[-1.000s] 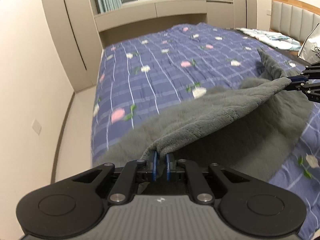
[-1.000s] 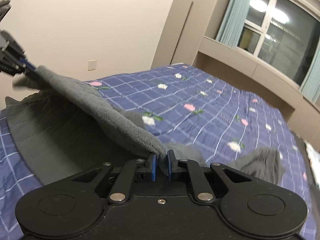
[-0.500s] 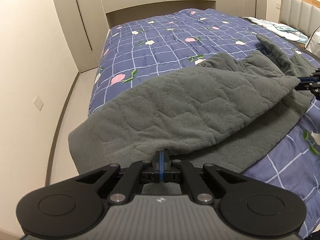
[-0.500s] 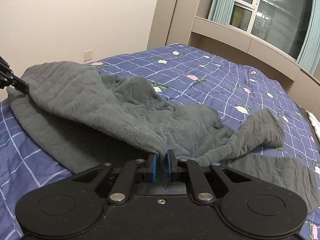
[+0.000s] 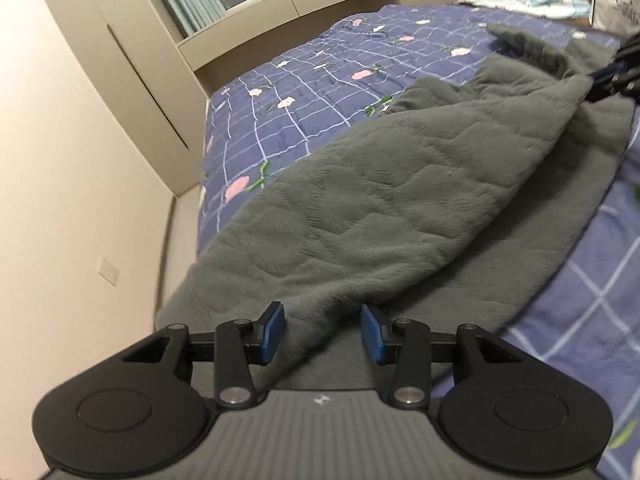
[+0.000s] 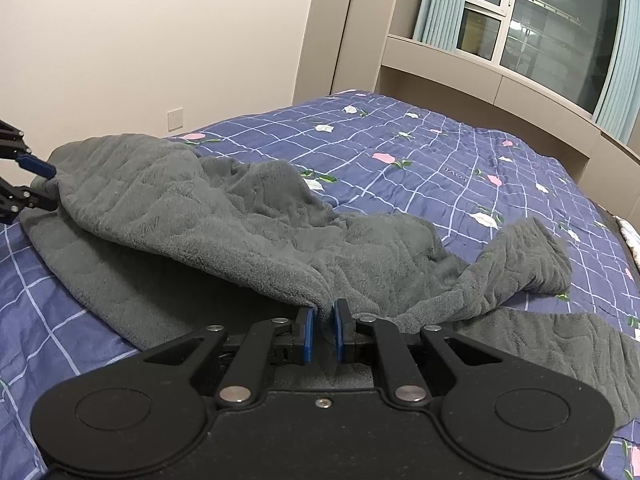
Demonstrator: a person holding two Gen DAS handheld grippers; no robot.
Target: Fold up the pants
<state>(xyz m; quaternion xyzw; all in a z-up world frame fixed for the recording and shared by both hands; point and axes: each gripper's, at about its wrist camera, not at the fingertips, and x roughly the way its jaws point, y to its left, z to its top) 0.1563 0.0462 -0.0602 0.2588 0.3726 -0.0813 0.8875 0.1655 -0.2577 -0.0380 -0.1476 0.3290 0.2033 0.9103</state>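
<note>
The grey fleece pants (image 5: 400,200) lie on the bed, one half folded over the other. My left gripper (image 5: 322,334) is open, its blue pads either side of the folded edge at the waist end, holding nothing. My right gripper (image 6: 323,334) is shut on the pants (image 6: 208,216) at the upper layer's edge, low over the bed. One leg end (image 6: 532,256) lies crumpled to the right. The left gripper shows at the far left of the right wrist view (image 6: 32,178); the right gripper shows at the far right of the left wrist view (image 5: 612,76).
The bed has a blue checked floral cover (image 6: 440,160). A beige wall (image 5: 60,160) and floor gap run along the bed's left side. Wardrobe doors and a window with curtains (image 6: 540,28) stand beyond. Light bedding (image 5: 520,0) lies at the headboard end.
Both grippers lowered the lifted half of the pants onto the lower half. My left gripper then opened and let go of the fabric. The right stays shut on its edge.
</note>
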